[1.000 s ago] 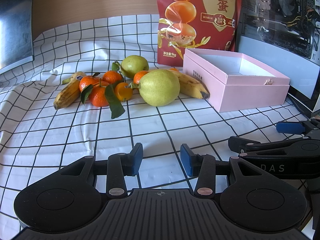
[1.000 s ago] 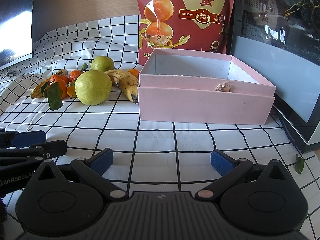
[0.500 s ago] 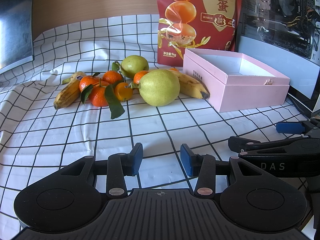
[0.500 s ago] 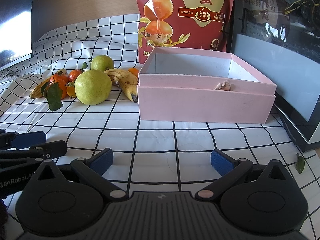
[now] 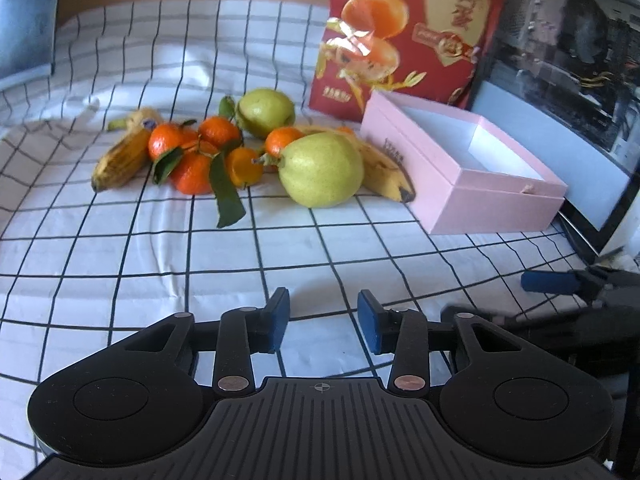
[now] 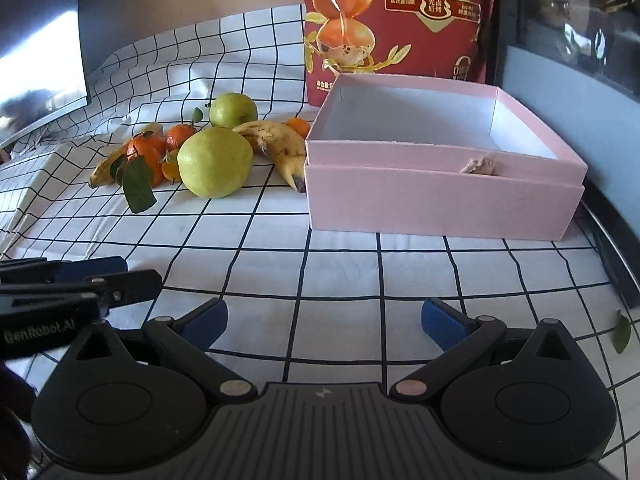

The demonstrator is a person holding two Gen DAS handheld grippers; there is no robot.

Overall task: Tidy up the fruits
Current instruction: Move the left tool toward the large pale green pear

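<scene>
Here, nearest the lens, the left gripper (image 5: 323, 322) hovers over the checked tablecloth (image 5: 120, 264) with its jaws parted a modest gap and nothing between them; the right gripper (image 6: 324, 320), at its 3 o'clock, stands spread wide and also empty.

Farther out, at 12 o'clock from the left gripper, sits the large pear (image 5: 320, 170), the nearest fruit: likely heavy, firm and smooth-skinned, best taken across its broad middle with a wider opening than the left jaws now show. Touching its right side, a spotted banana (image 5: 384, 168) lies with its dark tip just beside the pink box (image 6: 440, 208); it looks soft and easily bruised, and calls for a light grasp at mid-length.

At 11 o'clock, the tangerines (image 5: 192, 152) cluster with leaves attached, small, light and yielding. A second banana (image 5: 120, 156) flanks them on the left.

Behind them rests a smaller pear (image 5: 264, 112). The box, at 1 o'clock, stands open and holds no fruit, so the sorting appears not yet begun. A red snack bag (image 6: 396, 20) rises beyond it.
</scene>
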